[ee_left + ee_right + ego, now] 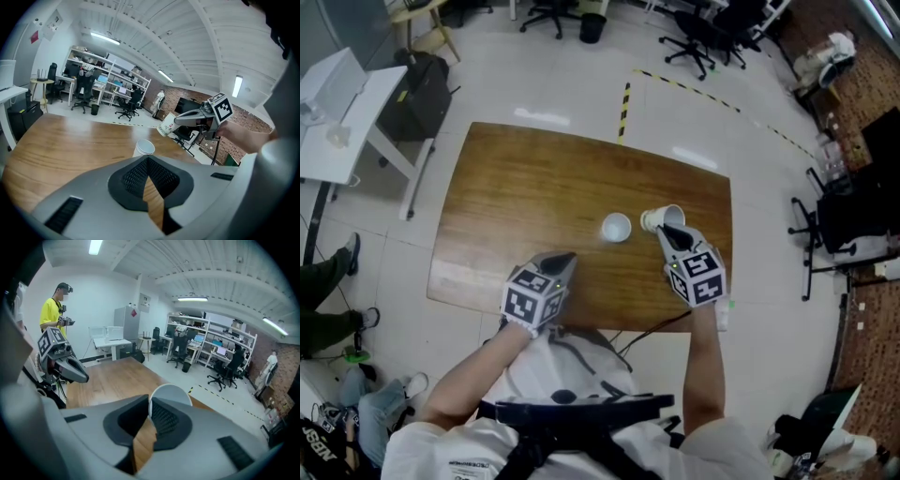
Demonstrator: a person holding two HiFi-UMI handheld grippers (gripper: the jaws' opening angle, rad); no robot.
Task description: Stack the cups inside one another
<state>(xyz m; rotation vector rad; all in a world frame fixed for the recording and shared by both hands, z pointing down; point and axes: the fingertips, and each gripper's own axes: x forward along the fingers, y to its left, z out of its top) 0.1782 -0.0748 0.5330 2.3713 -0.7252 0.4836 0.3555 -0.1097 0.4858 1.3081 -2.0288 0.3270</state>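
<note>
Tabletop (516, 187) open beyond; right gripper (667, 232) jaws pinch tilted cup (654, 219); left gripper (561, 261) jaws closed.

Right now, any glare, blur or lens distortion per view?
Head view: sharp, with ceiling-light glare on the floor beyond the table. Left gripper view: strong fisheye, dark corners, the held cup small but legible. Right gripper view: same fisheye, ceiling beams bow, and the right hand-held gripper fills the lower half.
</note>
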